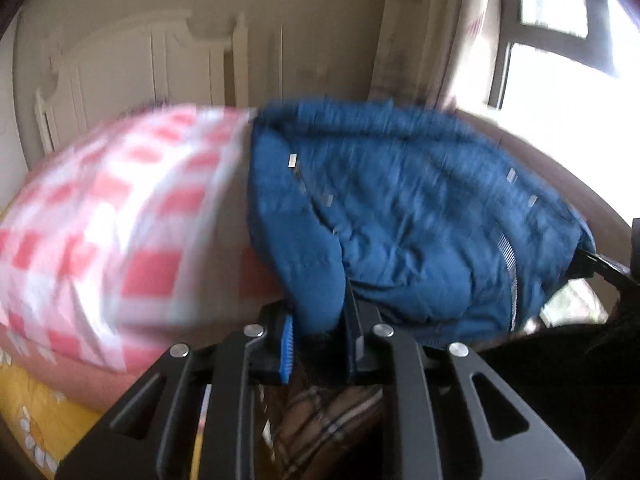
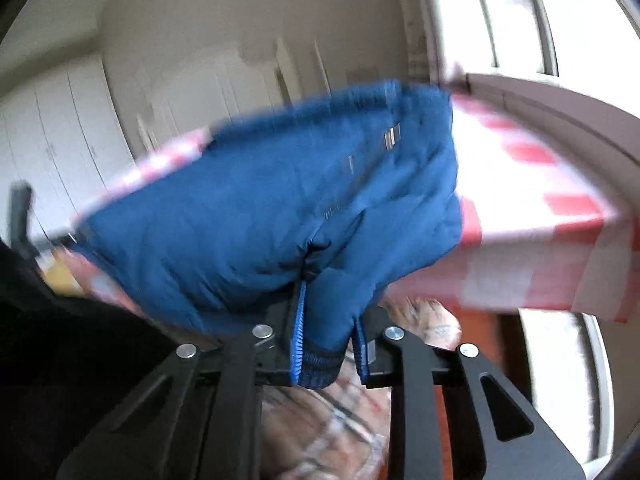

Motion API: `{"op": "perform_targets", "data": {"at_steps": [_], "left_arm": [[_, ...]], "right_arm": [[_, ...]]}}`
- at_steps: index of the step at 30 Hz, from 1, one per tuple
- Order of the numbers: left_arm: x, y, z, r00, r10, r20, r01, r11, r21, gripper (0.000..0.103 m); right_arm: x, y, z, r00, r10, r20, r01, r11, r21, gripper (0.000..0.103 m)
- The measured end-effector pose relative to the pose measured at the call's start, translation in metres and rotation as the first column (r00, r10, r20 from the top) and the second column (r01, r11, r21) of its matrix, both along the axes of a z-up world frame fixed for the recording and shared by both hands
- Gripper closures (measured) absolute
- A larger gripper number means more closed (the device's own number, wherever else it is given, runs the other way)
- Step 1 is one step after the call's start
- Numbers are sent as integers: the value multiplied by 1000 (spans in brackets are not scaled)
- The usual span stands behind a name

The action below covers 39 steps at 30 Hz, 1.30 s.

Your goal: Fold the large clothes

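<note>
A blue padded jacket (image 1: 400, 216) lies across a bed covered in a red-and-white checked cloth (image 1: 120, 208). My left gripper (image 1: 318, 320) is shut on a blue fold of the jacket, which is pinched between its pads and hangs lifted. In the right wrist view the same blue jacket (image 2: 280, 208) fills the middle, and my right gripper (image 2: 326, 340) is shut on its ribbed hem edge, raised off the checked cloth (image 2: 520, 208). The other gripper's black frame (image 1: 608, 268) shows at the jacket's far right edge. Both views are motion-blurred.
A white headboard (image 1: 140, 64) stands behind the bed, with white wardrobe doors (image 2: 52, 128) on the left. A bright window (image 1: 560, 40) and curtain are at the right. A plaid cloth (image 1: 320, 420) and a yellow flowered sheet (image 1: 36, 420) lie below.
</note>
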State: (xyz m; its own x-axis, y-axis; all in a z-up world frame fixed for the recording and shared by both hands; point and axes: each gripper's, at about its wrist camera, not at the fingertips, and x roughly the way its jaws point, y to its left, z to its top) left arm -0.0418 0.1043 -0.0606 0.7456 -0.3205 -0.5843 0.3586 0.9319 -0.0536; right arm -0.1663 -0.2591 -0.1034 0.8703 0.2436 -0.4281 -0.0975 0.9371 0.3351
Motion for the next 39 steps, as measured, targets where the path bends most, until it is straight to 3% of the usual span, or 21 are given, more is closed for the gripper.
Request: {"op": "perform_targets", "data": {"at_steps": [2,5,13,16,18,21,25,27,29,30,31,32,33,35,37,39], "left_arm": [[-8,2,25,998,-15,60,18,999,-47,85],[-21,5,55,989,-26,144,38,996,-76,85],[-57,24,108,961,-12,275,57,986,-158,85],[-42,28,127,954,-11,300,77,975,-206,85],[-10,28,142,954,-10,300,85,968,-237,85],[66,15,164,970,19,243,46,965,-259,84],[186,-12,171,990,104,92,-77,962,-261,80],[254,-23,155,985,170,-18,-170,954,-248,74],[310,-22,129,970,197,-145,-229,939,-255,53],[333,-19,115,957,214,-197,-261,930,-258,48],[349,-13,105,942,250,-222,-303,919,-252,32],[358,-6,96,931,286,-225,-339,908,-248,24],[367,3,90,924,309,-226,-362,897,-253,23],[378,21,80,916,317,-245,-377,889,-260,23],[389,35,70,922,289,-257,-352,902,-248,23],[398,38,62,939,229,-255,-287,933,-218,22]], "right_arm": [[-14,-5,30,993,-15,117,8,998,57,81],[-23,-6,59,976,-5,220,-15,996,89,82],[-33,4,110,924,34,381,-88,988,127,82],[-10,3,133,911,48,409,-79,995,58,82],[28,-6,154,910,49,412,-73,996,44,82],[103,-16,178,932,27,362,-25,1000,-11,82],[224,-35,178,982,-49,182,50,999,-5,81],[280,-49,160,994,-93,51,92,995,28,80],[337,-73,126,987,-96,-130,113,985,132,74],[357,-85,107,977,-75,-202,116,973,201,72],[365,-92,96,972,-62,-229,119,963,242,62],[369,-101,89,969,-81,-233,142,957,254,51],[371,-113,85,970,-118,-215,170,955,243,46],[369,-128,83,969,-155,-194,198,954,226,24],[374,-143,81,965,-172,-200,208,963,174,24],[382,-144,75,961,-156,-227,180,979,91,24]]}}
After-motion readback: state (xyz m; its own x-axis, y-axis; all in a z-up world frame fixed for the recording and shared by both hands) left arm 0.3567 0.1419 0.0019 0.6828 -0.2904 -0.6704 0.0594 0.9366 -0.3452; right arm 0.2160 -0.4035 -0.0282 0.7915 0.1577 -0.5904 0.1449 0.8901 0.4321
